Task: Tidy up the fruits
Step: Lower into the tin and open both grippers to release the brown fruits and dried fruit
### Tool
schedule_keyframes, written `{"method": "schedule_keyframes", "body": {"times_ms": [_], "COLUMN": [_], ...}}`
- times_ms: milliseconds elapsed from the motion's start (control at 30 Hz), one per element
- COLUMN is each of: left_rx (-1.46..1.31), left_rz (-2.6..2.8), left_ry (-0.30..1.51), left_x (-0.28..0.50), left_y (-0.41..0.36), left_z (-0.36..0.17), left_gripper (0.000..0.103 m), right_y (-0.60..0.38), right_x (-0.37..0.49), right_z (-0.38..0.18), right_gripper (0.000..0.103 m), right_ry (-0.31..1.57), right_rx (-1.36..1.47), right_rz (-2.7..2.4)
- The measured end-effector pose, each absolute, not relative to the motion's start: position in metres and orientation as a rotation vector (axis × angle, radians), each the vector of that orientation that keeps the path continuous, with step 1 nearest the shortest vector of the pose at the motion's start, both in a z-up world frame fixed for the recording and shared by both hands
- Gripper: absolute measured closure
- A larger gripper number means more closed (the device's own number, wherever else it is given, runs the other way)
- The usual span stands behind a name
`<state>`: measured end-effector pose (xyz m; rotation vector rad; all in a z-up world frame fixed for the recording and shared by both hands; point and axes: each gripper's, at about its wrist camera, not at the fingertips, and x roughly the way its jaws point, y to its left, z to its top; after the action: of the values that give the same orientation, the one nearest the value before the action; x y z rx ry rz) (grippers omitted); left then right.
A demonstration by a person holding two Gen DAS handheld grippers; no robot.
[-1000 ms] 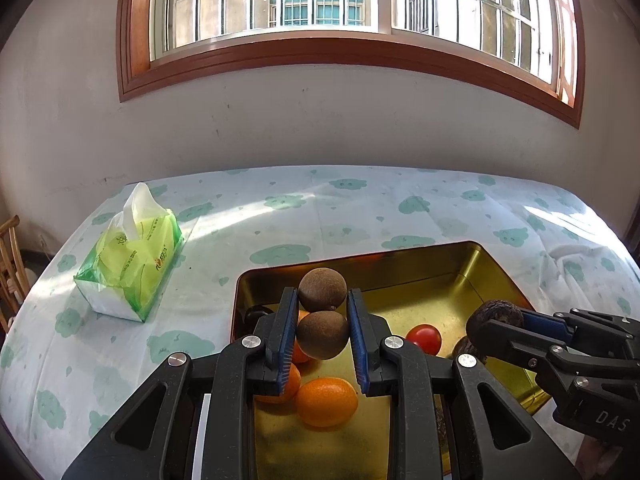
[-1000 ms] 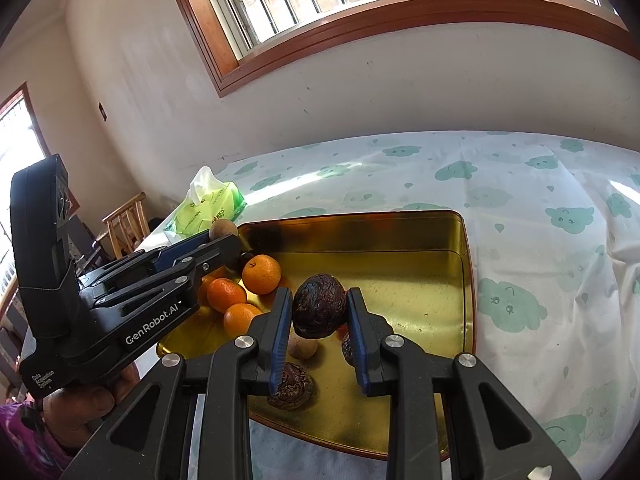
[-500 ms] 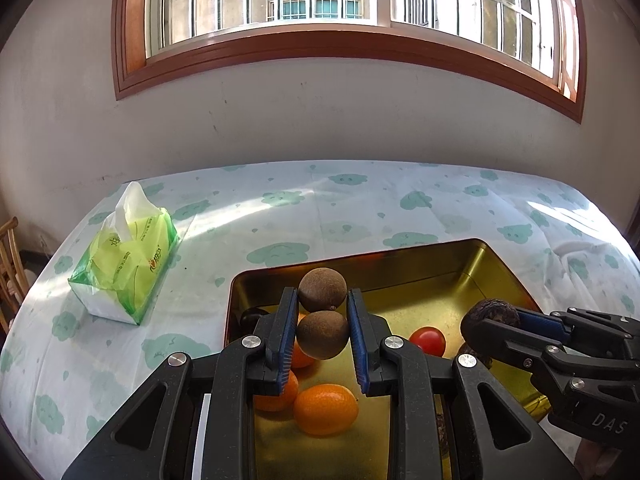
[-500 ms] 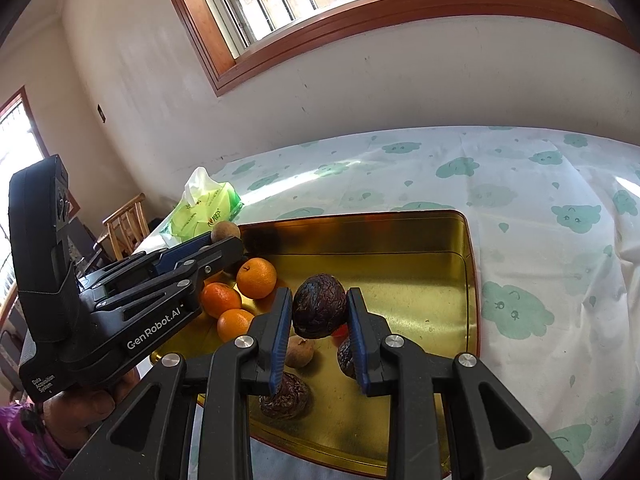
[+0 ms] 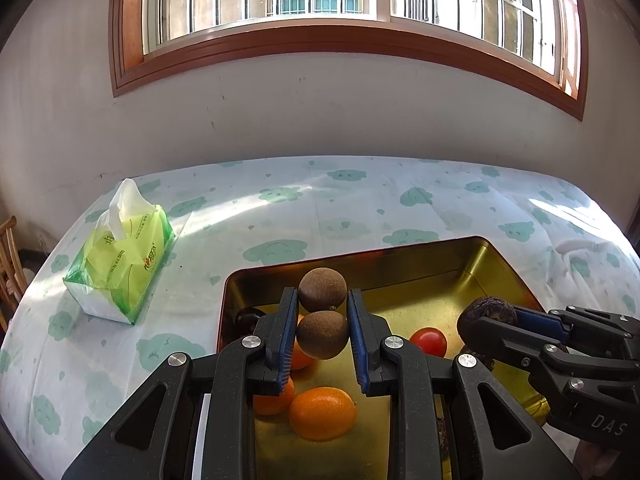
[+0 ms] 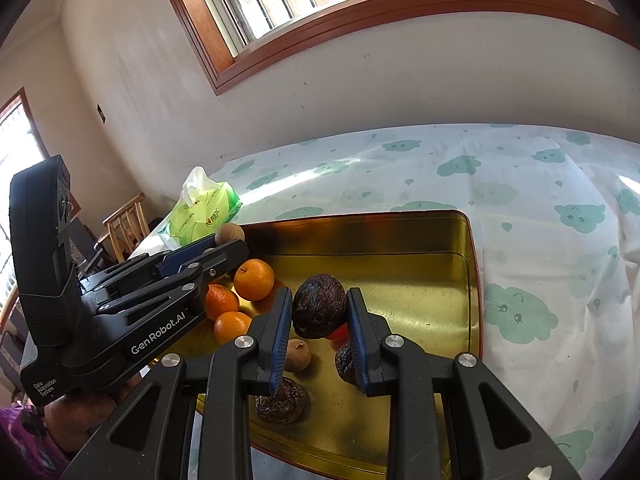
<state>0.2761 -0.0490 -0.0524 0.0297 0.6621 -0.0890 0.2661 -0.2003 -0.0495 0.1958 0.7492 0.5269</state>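
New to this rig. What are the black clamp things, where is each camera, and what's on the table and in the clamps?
The black clamps are two-finger grippers a person holds by hand, one per hand; there is no robot arm. Each carries a fisheye camera looking forward along its fingers, so each picture shows its own gripper at the bottom and the other gripper off to the side.

In the left wrist view, the left gripper pinches two round brown fruits, one above the other. In the right wrist view, the right gripper pinches a dark wrinkled fruit.

Both are held over a gold metal tray on a table with a cloud-print cloth. The tray holds three oranges, a red tomato, more dark wrinkled fruits and a small brown one. A green tissue pack sits beside the tray.
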Motion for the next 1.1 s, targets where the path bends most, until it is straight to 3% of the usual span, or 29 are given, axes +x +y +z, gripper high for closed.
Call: {"method": "schedule_keyframes", "body": {"times_ms": [800,833,900,933,967,1100], "left_rx": [0.036,0.034,0.035,0.033,0.029,0.032], "left_rz": [-0.08,-0.078,-0.062,-0.055,-0.055,-0.049], "left_ry": [0.676,0.679,0.687,0.686,0.679,0.664], "left_x": [0.284,0.285,0.286,0.287,0.286,0.282], "left_y": [-0.051,-0.051,-0.05,-0.049,-0.048,-0.048], "left_z": [-0.058,-0.058,-0.059,-0.059,-0.059,-0.058], "left_gripper": [0.076,0.074,0.057,0.041,0.034,0.024], "right_y": [-0.201,-0.201,-0.202,-0.203,-0.203,-0.205], "right_x": [0.277,0.277,0.277,0.277,0.276,0.274], "right_z": [-0.055,-0.055,-0.054,-0.054,-0.053,-0.049], "right_gripper": [0.077,0.075,0.074,0.073,0.07,0.066], "right_ry": [0.76,0.756,0.742,0.736,0.729,0.71], "right_rx": [0.201,0.205,0.214,0.213,0.209,0.204], "right_rz": [0.527,0.527,0.532,0.535,0.533,0.524]}}
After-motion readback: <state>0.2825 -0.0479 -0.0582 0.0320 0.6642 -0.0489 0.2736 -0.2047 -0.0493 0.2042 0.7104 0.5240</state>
